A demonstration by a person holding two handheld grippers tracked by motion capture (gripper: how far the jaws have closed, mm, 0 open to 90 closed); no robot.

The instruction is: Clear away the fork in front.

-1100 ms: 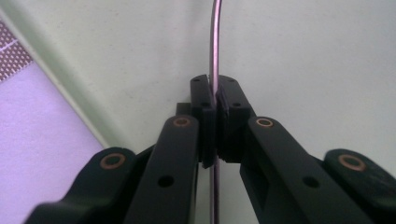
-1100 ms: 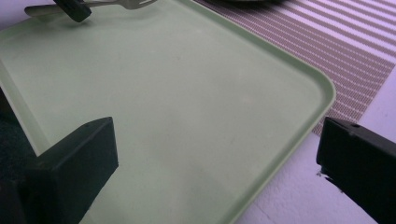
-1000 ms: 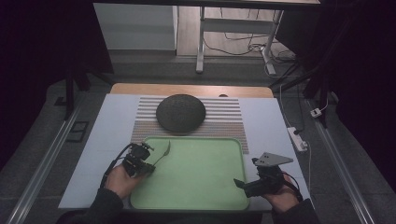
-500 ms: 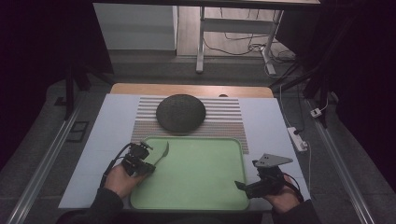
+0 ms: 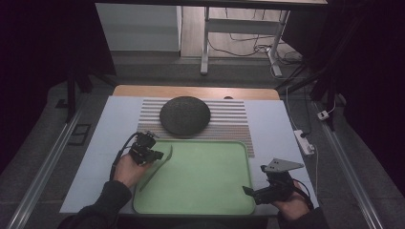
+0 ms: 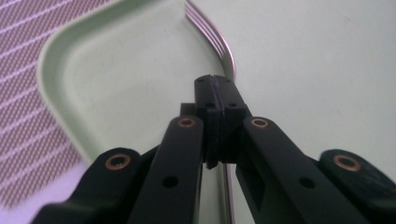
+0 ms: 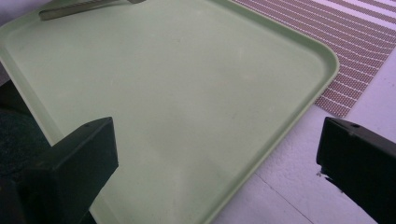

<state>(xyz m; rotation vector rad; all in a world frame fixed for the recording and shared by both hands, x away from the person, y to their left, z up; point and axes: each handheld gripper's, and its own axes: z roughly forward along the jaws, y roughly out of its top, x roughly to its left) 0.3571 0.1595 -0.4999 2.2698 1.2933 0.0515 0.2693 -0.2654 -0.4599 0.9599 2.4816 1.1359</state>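
We look down on a bench (image 5: pixel 114 124) carrying a pale green tray (image 5: pixel 205 186), which serves as our landmark. At the tray's left edge, the left hand-held gripper (image 5: pixel 157 155) is closed tight on a metal fork (image 5: pixel 160 167); in the left gripper view the jaws meet on the fork's neck, with the tines (image 6: pixel 208 32) curving up and ahead above the tray's floor and the handle running back beneath the jaws. The person's left hand (image 5: pixel 126 169) and dark sleeve (image 5: pixel 102 205) reach in just off the tray's near left corner. At the tray's near right corner, the right hand-held gripper (image 5: pixel 249 191) is held low with its jaws spread wide apart and nothing between them; in the right gripper view the bare tray floor lies ahead of it. Beyond the tray's far edge lies a striped mat (image 5: pixel 234 119), and on that mat sits a dark round dome-shaped object (image 5: pixel 185 114), close to the tray's far left side.
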